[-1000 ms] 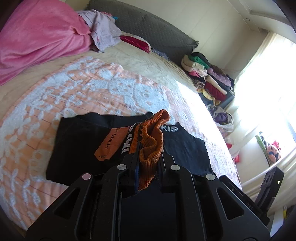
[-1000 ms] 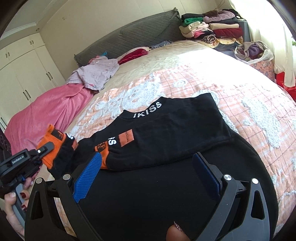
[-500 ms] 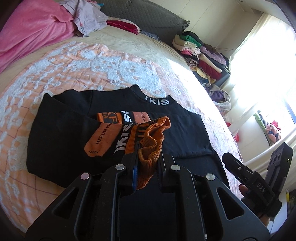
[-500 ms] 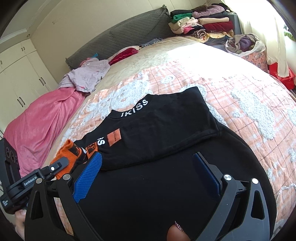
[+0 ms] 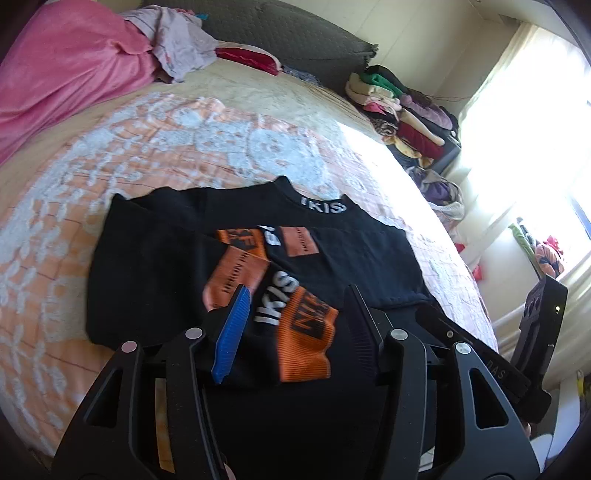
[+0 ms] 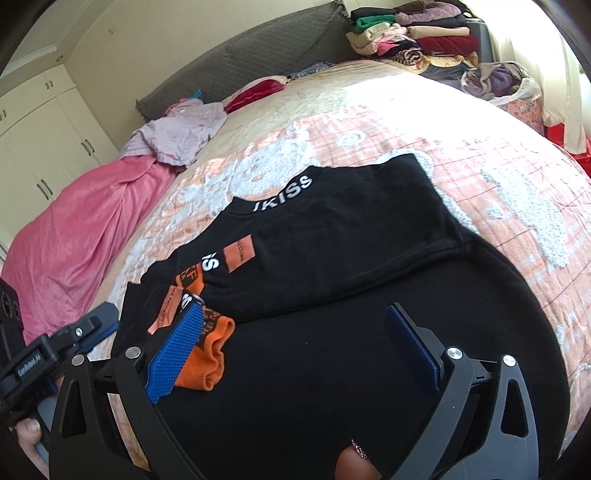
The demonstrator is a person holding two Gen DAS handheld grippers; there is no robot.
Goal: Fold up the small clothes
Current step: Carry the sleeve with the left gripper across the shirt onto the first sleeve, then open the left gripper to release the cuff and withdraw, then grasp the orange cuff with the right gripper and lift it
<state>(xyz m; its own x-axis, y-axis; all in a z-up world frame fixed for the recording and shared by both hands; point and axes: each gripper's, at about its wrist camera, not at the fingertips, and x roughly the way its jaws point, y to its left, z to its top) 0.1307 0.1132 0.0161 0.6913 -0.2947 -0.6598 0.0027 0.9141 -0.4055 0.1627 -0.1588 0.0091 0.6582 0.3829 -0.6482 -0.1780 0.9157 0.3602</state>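
Observation:
A black sweatshirt (image 5: 155, 280) with a white-lettered collar (image 5: 325, 206) lies spread on the bed. Both its sleeves are folded across the chest. My left gripper (image 5: 297, 295) hovers just over one sleeve's orange cuff (image 5: 306, 343). Its jaws are opening, and the cuff lies loose on the shirt between them, touched by neither pad. In the right wrist view the same cuff (image 6: 210, 362) rests beside the blue left pad. My right gripper (image 6: 295, 314) stands open above the sweatshirt's black body (image 6: 351, 240), with nothing held.
An orange-and-white bedspread (image 5: 184, 140) covers the bed. A pink blanket (image 5: 66, 66) and a lilac garment (image 5: 177, 40) lie near the grey headboard (image 5: 295, 33). Folded clothes (image 5: 399, 107) are stacked at the far right beside a laundry bag (image 6: 498, 81).
My left gripper was shut on the orange cuff; it has opened, and the cuff has dropped flat onto the shirt. The folded sleeve lies across the chest.

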